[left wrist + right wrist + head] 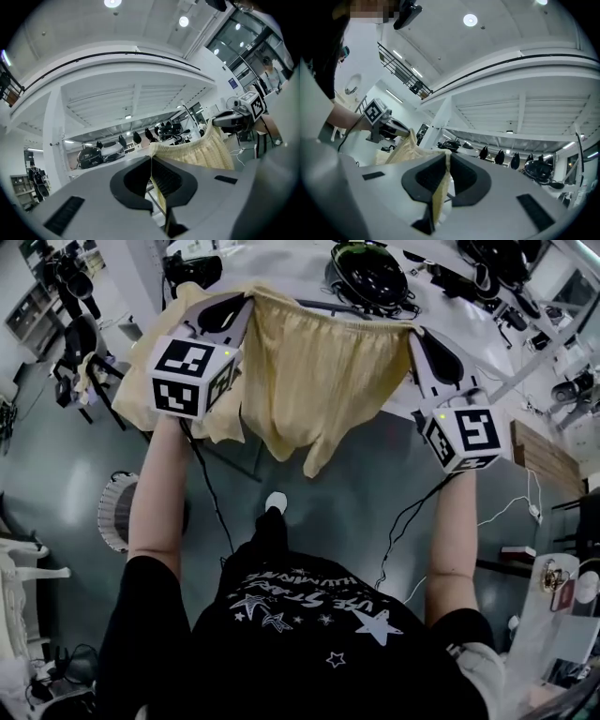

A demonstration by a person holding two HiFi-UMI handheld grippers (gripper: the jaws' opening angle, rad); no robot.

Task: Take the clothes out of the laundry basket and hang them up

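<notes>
A pale yellow garment (314, 381) with a gathered elastic waistband hangs spread between my two grippers, high above the floor. My left gripper (249, 298) is shut on the waistband's left end. My right gripper (413, 332) is shut on its right end. In the left gripper view the cloth (201, 150) runs out from between the shut jaws (152, 158) towards the other gripper. In the right gripper view a fold of yellow cloth (439, 199) is pinched between the jaws (446, 157). A thin black rail (330, 306) shows just behind the waistband.
A white slatted basket (114, 512) stands on the grey floor at the left. More pale cloth hangs on a black rack (92, 376) at the far left. Black round devices (370, 276) sit beyond the garment. A wooden table (544, 460) and cables lie at the right.
</notes>
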